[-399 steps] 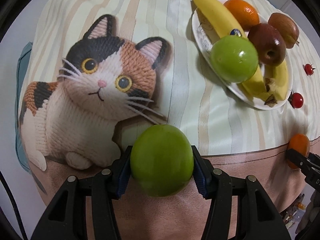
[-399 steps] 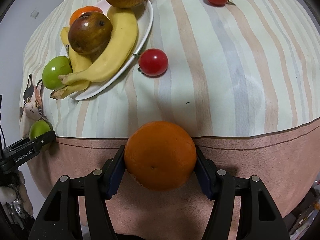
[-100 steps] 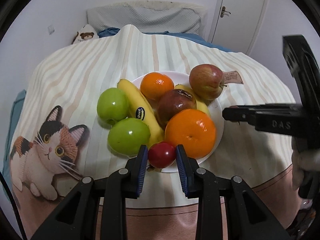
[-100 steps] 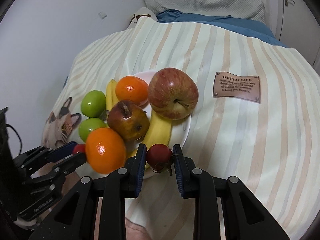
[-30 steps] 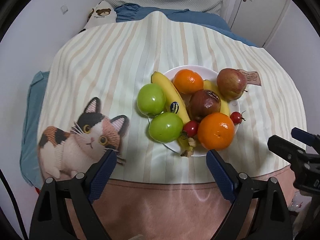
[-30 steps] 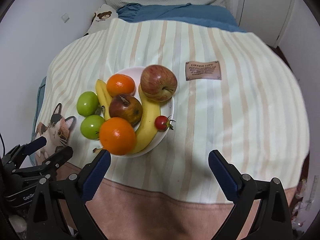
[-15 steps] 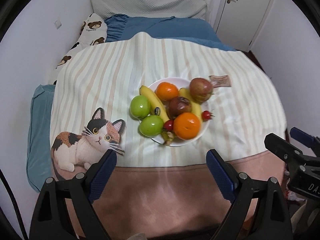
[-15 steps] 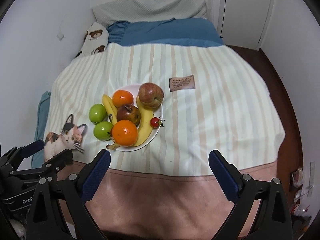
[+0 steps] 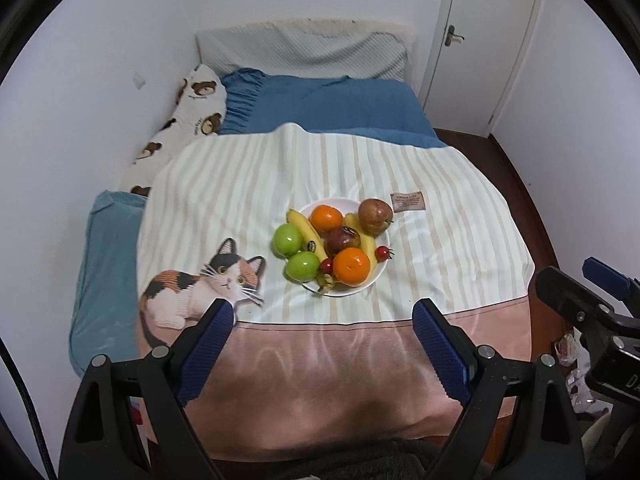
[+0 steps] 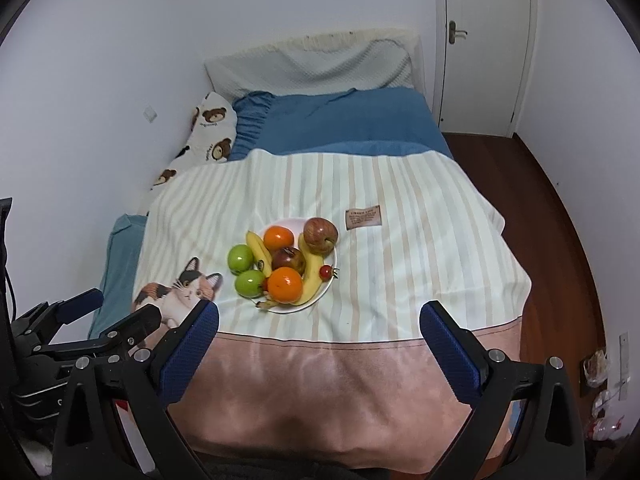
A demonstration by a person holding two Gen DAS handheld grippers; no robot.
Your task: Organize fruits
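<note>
Change: both grippers have drawn back from the bed since half a second ago, so the plate looks smaller and more of the room shows.
Left gripper (image 9: 322,318): jaws spread wide, nothing between them, held off the foot of the bed, well apart from the fruit.
Right gripper (image 10: 319,322): jaws likewise wide apart and empty, well back from the plate.
Plate (image 9: 347,203): white, resting on the striped blanket (image 9: 224,184) near the middle of the bed.
Oranges: one (image 9: 351,265) at the near edge of the plate, another (image 9: 326,218) at the far side.
Apples: a red one (image 9: 375,210) at the far right rim; a dark red one (image 9: 342,240) in the middle of the pile.
Green apples: two, one (image 9: 287,239) and one (image 9: 302,265), at the left edge of the plate; from here it is hard to tell whether they sit on the rim or on the blanket beside it.
Bananas: one (image 9: 303,227) running along the left behind the green apples, another (image 9: 368,245) curving along the right.
Cherry tomatoes: one (image 9: 382,253) at the right rim, one (image 9: 326,265) tucked between the near green apple and the near orange.
Cat picture (image 9: 200,284): printed on the blanket, left of the plate.
Blanket label (image 9: 407,201): small tan patch just right of the red apple.
Pillow (image 9: 304,48): at the head of the bed, against the wall.
Door (image 9: 484,40): white, shut, at the far right.
</note>
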